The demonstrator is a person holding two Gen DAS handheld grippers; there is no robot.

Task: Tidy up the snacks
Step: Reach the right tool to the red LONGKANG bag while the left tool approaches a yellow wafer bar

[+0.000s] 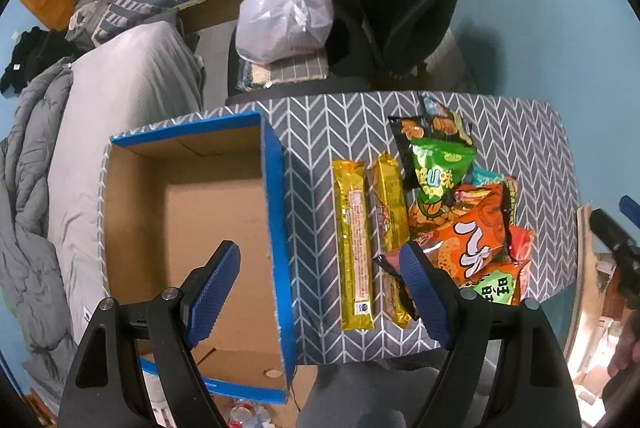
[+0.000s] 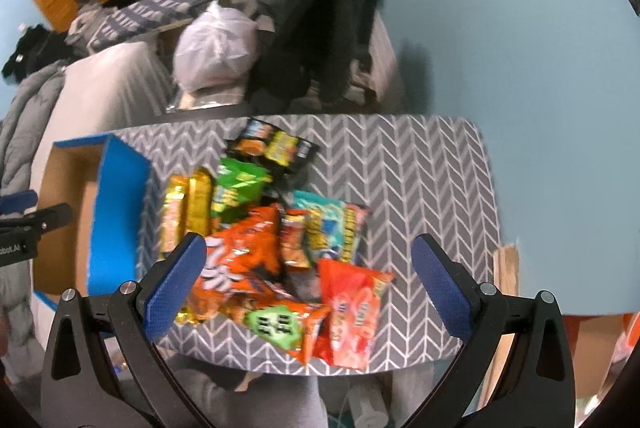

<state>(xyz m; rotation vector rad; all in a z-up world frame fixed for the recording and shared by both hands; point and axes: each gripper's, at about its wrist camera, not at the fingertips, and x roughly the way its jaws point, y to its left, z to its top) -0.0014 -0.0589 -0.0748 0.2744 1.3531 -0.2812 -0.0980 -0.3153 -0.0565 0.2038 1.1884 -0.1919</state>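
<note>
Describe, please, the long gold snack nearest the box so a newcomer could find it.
On the chevron-patterned table, look just right of the blue-edged cardboard box. The long gold packet lies flat there; unlike its crinkled gold neighbour, it carries a pale label strip.

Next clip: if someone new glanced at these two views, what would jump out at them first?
Probably the bright heap of snack packets on the right part of the chevron-patterned table, orange, green and red wrappers overlapping. Beside it, on the left, sits an open cardboard box with blue edges, with nothing visible inside, and two long gold packets lie between box and heap. Both the left gripper and the right gripper hover with jaws wide open, holding nothing.
</note>
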